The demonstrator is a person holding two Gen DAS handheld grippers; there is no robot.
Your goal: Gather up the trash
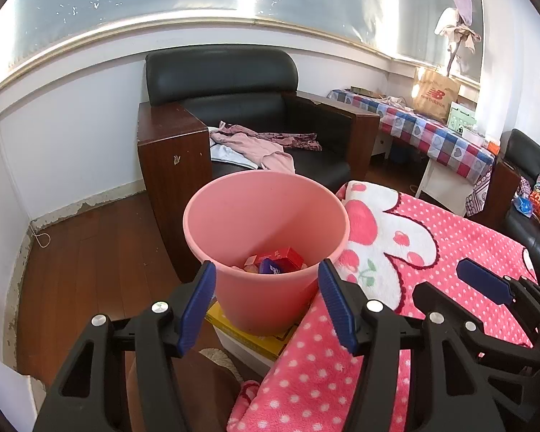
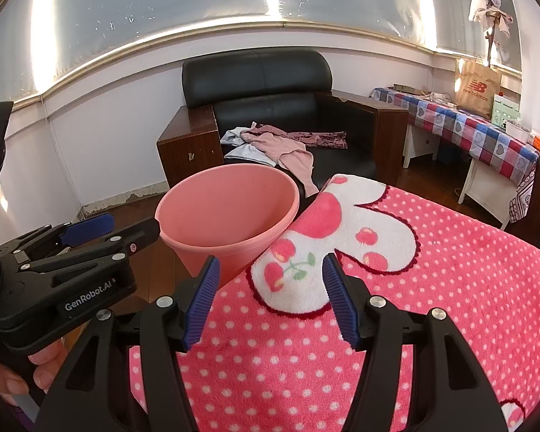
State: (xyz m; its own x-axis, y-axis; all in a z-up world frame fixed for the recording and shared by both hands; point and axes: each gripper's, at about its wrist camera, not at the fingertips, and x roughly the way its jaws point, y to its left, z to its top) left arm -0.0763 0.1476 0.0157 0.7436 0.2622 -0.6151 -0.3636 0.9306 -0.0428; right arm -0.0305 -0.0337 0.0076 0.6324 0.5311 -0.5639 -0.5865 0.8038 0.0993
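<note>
A pink bin (image 1: 266,223) stands at the left edge of the table with the pink polka-dot blanket (image 1: 432,252). Red and blue packets (image 1: 275,261) lie at its bottom. My left gripper (image 1: 266,284) is open and empty, just before the bin's near rim. My right gripper (image 2: 270,280) is open and empty over the blanket (image 2: 378,324), right of the bin (image 2: 230,212). The right gripper also shows at the right of the left wrist view (image 1: 486,280), and the left gripper at the left of the right wrist view (image 2: 100,230).
A black armchair (image 1: 234,108) with pink clothes (image 1: 255,144) stands behind the bin. A checked-cloth table (image 1: 432,133) with a paper bag (image 1: 435,93) is at the right. A yellow and white box (image 1: 248,338) sits under the bin. Wooden floor lies to the left.
</note>
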